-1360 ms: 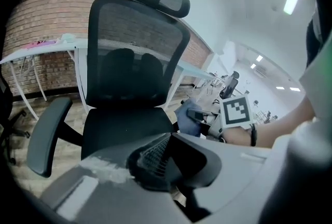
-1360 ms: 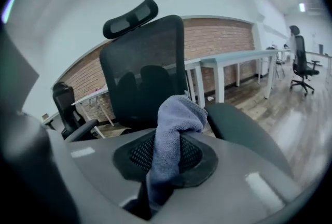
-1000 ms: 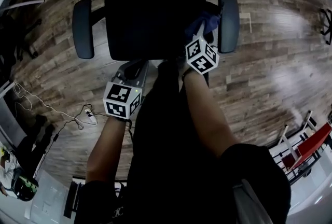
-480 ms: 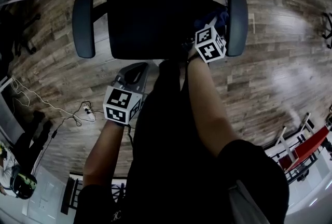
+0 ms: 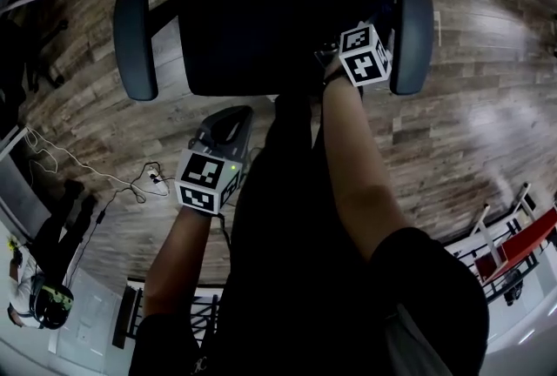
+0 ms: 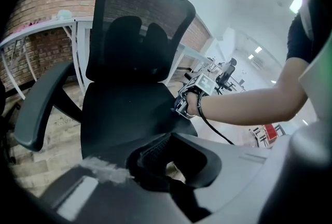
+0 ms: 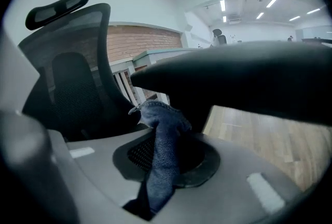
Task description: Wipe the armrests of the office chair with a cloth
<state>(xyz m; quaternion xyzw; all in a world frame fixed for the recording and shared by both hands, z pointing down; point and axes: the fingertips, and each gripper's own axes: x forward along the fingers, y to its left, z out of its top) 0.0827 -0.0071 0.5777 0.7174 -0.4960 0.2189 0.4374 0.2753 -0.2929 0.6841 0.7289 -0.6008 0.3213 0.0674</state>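
Beside the right armrest [image 5: 412, 24] of the black office chair [image 5: 270, 13], on its inner side next to the seat, the person holds the right gripper [image 7: 165, 163]. Its fingers are closed on a blue denim cloth [image 7: 161, 150]. The cloth rises out of the pinch as a narrow fold, and its free end bunches just beneath the near end of the armrest, which the right gripper view shows as a broad dark bar across the upper right. Whether cloth and armrest actually touch cannot be made out.

The left gripper [image 6: 155, 158] is held lower and nearer the person's body, in front of the seat's front edge and well apart from the left armrest [image 5: 135, 43]. Its own view looks up across the seat toward the mesh backrest and headrest. Its fingers are drawn together, or very nearly so, with nothing between them. The same view shows the person's right forearm reaching across toward the far side of the seat.

The chair stands on a wooden plank floor [image 5: 452, 122], and a thin white cable [image 5: 96, 187] trails over the boards to the person's left.
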